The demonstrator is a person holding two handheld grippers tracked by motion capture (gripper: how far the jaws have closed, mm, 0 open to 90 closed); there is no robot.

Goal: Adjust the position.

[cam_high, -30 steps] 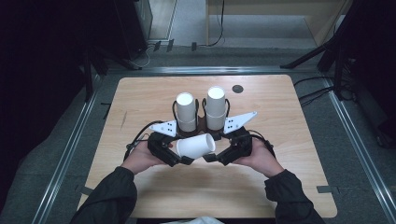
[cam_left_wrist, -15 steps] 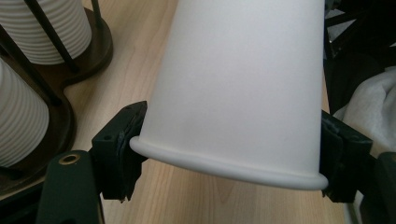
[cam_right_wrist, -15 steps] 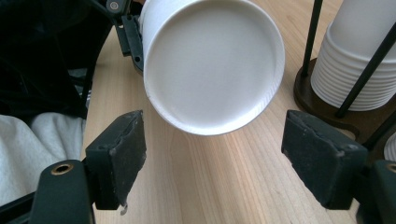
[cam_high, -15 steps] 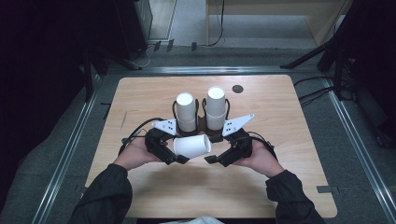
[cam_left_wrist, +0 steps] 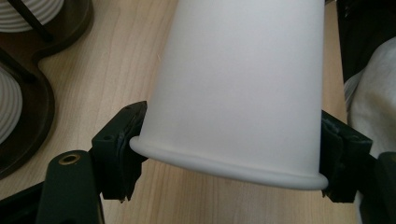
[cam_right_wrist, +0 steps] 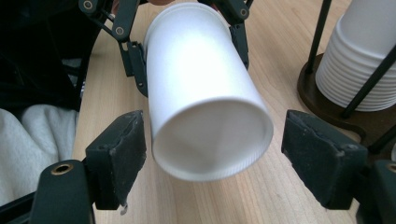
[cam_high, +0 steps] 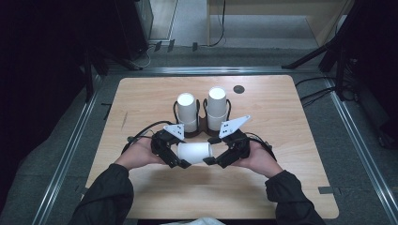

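Lying sideways, a smooth white paper cup (cam_left_wrist: 243,88) is clamped at its rim by the left gripper (cam_high: 171,151). The right gripper (cam_high: 228,151) faces its bottom with jaws spread wide, holding nothing.

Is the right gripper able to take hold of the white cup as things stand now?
Probably yes. The white cup, held sideways by the left gripper, points its base between the open fingers of the right gripper; nothing lies between.

1. In my left gripper view the paper cup (cam_left_wrist: 243,88) runs off the top edge, so its base is cut off
2. The cup stacks (cam_left_wrist: 9,60) there are cropped at the left edge
3. The small dark disc (cam_high: 239,89) on the table is too small to identify
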